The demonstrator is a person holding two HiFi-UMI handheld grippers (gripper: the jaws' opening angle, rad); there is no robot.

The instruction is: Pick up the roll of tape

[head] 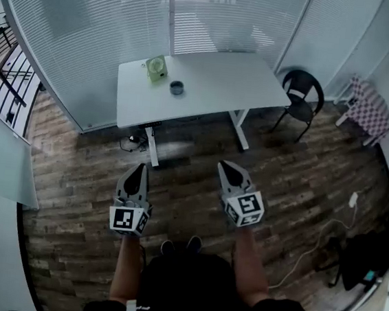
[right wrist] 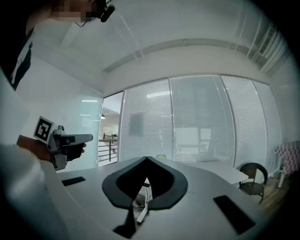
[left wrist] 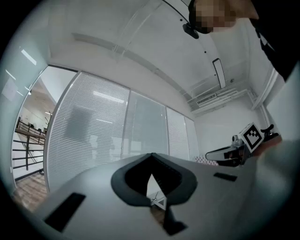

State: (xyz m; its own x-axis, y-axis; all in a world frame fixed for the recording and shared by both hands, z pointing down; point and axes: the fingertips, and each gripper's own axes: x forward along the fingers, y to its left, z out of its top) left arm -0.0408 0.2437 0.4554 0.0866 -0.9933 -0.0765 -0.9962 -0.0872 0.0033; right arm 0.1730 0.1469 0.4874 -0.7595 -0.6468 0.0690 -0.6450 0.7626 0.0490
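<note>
The roll of tape [head: 177,87], a small dark ring, lies on the white table [head: 213,108] far ahead of me, beside a pale green object [head: 156,68]. My left gripper [head: 136,168] and right gripper [head: 225,167] are held level side by side over the wooden floor, well short of the table. Both have their jaws shut to a point with nothing between them. In the left gripper view the left gripper [left wrist: 151,155] shows its tips meeting, and the right gripper view shows the same of the right gripper [right wrist: 146,158]. The tape is not visible in either gripper view.
A black chair [head: 303,94] stands at the table's right end, with a checkered seat [head: 369,107] further right. A white cable [head: 313,243] trails on the floor at the right. Glass walls with blinds [head: 112,18] close the room behind the table.
</note>
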